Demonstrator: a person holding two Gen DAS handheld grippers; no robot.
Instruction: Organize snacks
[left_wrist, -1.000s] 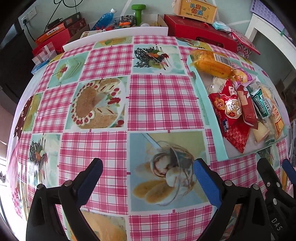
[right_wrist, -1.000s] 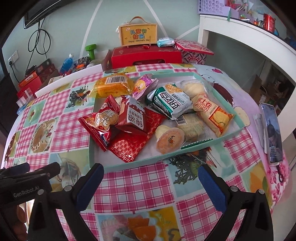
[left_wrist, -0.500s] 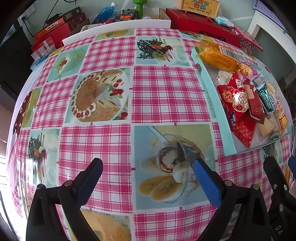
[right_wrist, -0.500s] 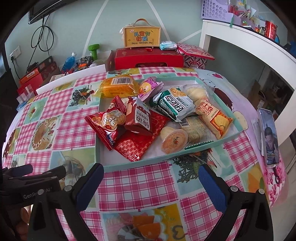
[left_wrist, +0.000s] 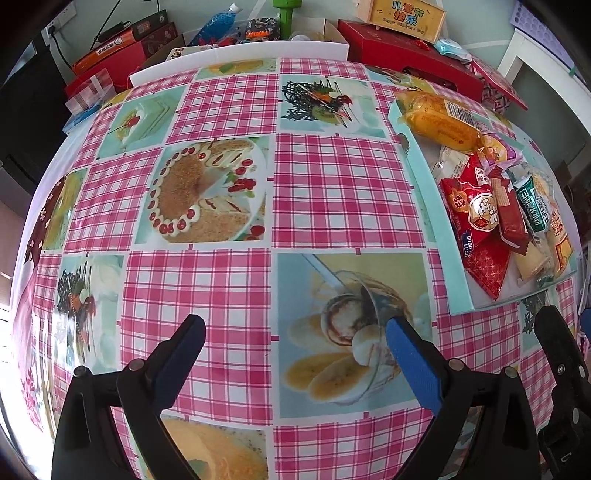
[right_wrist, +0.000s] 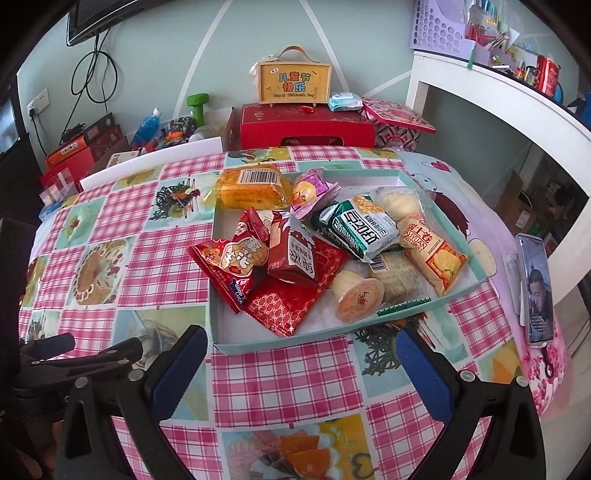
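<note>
Glossy wipe-clean tablecloth (left_wrist: 332, 192), pink-and-white gingham squares alternating with printed dessert photos: a round cake, a glass sundae with banana slices. Shallow rectangular cardboard tray (right_wrist: 258, 341), pale teal walls, white floor, on the right half of the table, heaped with crinkly foil and plastic snack packs. Far-left corner of the tray: orange pack (right_wrist: 251, 186), barcode up, overhanging the rim. Near left: shiny red pack (right_wrist: 232, 264) marked "GOOD LUCK", partly over the rim, lying on a flat red foil pack (right_wrist: 291, 304) with a lattice print. Centre: green-and-white pack (right_wrist: 360, 227) with Chinese lettering; beside it a yellow pack (right_wrist: 432, 258), small print unreadable. Near edge: round sealed cup (right_wrist: 358, 301), orange lid. Beyond the table, a red gift box (right_wrist: 306, 123) carrying a wooden-framed yellow case (right_wrist: 293, 83) reading "Happy Children's Day". Phone (right_wrist: 535, 290) upright at the right table edge, screen lit. Left gripper (left_wrist: 295, 354) over bare cloth, well left of the tray, blue-padded black fingers spread wide, empty. Right gripper (right_wrist: 301, 363) just near of the tray's near wall, fingers likewise wide apart, holding nothing.
</note>
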